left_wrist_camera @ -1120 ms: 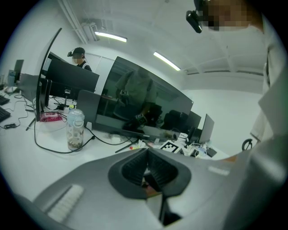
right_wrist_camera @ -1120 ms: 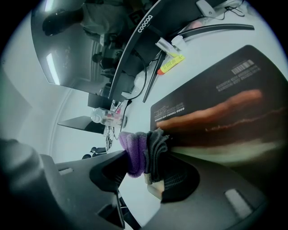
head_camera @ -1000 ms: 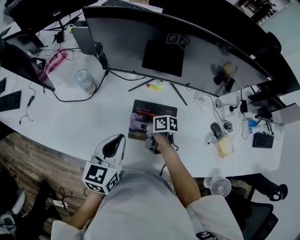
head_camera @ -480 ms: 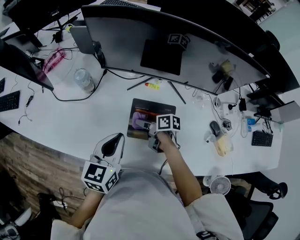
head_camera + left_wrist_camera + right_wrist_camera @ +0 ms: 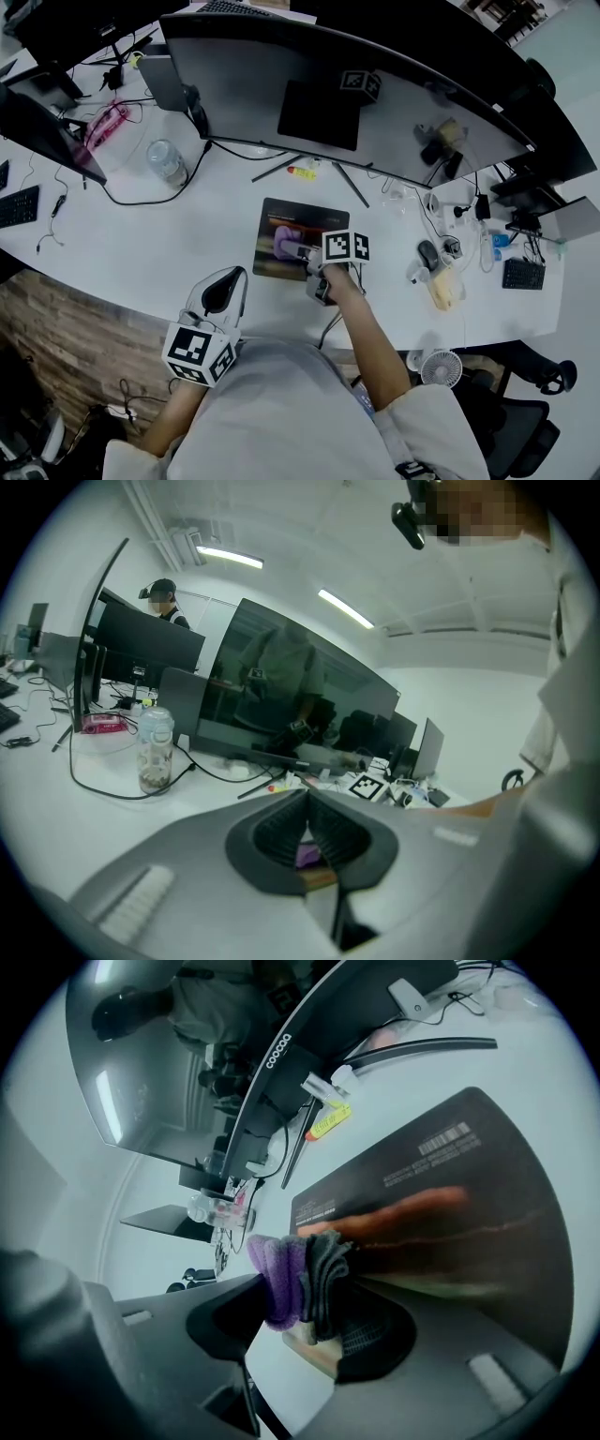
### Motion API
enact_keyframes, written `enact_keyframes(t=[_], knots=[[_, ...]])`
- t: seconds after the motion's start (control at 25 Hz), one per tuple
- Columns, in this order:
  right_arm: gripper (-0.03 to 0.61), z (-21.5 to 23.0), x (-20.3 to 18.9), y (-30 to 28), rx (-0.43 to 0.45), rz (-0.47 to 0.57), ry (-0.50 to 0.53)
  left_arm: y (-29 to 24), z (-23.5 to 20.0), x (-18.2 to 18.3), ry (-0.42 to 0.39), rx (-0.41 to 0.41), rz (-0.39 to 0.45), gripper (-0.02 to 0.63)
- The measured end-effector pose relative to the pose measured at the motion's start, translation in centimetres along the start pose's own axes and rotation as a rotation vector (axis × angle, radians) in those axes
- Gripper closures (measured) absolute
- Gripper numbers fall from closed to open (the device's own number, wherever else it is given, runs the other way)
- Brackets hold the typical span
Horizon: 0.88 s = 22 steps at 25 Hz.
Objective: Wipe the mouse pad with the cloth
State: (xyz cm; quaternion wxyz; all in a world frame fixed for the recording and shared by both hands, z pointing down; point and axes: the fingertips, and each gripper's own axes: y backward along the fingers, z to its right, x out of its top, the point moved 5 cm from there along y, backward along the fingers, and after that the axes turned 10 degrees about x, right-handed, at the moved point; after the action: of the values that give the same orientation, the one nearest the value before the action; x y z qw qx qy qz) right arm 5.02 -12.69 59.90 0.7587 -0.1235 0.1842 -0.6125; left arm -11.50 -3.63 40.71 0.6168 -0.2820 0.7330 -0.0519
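The right tool (image 5: 302,1290) pinches a purple-and-grey cloth (image 5: 281,1274) and presses it on the near left part of the dark mouse pad (image 5: 309,217), whose far and right stretches lie uncovered. Bare desk (image 5: 187,234) opens to the pad's left, while the monitor stand's legs (image 5: 352,183) sit beyond its far edge. The left tool (image 5: 307,832), pressed together on nothing, hangs over the desk's near edge.

We're in an office: long white desk (image 5: 187,239), big curved monitor (image 5: 375,103), keyboards (image 5: 19,205), trailing cables (image 5: 141,199), swivel chair (image 5: 521,427) alongside.
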Motion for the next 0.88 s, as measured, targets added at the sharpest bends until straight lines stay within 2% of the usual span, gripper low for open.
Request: enact_keyframes(t=[0.88], knots=[[0.365, 2.5, 0.4, 5.5, -0.05, 0.024, -0.009, -0.2, 0.9, 0.0, -0.02, -0.017, -0.001, 0.614]])
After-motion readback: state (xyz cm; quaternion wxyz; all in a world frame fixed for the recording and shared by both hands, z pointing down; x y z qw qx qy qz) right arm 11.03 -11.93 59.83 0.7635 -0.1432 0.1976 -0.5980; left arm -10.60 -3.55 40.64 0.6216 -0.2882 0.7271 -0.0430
